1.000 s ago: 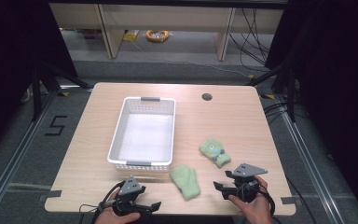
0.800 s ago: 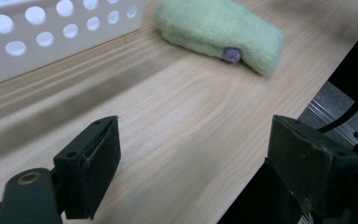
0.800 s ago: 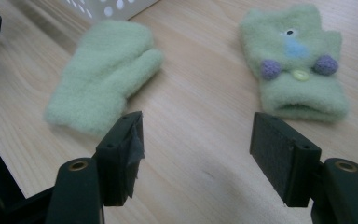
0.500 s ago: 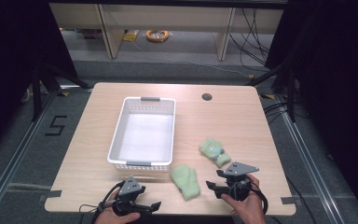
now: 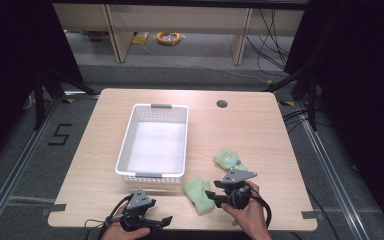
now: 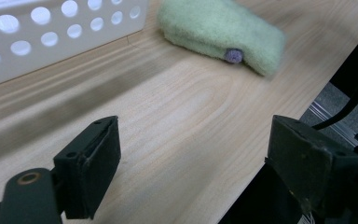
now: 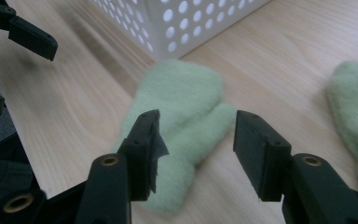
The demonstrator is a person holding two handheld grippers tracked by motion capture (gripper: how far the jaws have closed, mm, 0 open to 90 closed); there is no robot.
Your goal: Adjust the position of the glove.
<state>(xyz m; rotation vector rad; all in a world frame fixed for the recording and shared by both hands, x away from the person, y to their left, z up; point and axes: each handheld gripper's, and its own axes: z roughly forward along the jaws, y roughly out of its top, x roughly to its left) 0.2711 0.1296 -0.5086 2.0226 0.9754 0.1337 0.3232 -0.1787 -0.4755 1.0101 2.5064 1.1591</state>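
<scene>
A pale green mitten [image 5: 197, 192] lies flat near the table's front edge, just in front of the white perforated basket [image 5: 152, 176]. My right gripper [image 5: 211, 197] points left at it, its tips at the mitten's right edge. In the right gripper view the jaws [image 7: 196, 140] stand on either side of the mitten's [image 7: 182, 102] near end; they have just been closing, and the pads do not press on it. A second green mitten [image 5: 227, 159] lies behind the right hand. My left gripper [image 5: 166, 222] rests open at the front left, with bare wood between its jaws [image 6: 191, 154].
The basket [image 6: 51, 28] is empty and stands left of centre, its long side running away from me. A round cable hole [image 5: 222, 103] sits at the back right of the table. The table's front edge runs close under both hands.
My right gripper has moved left, up to the near mitten, and its jaws have narrowed. The left gripper, both mittens and the basket have not moved.
</scene>
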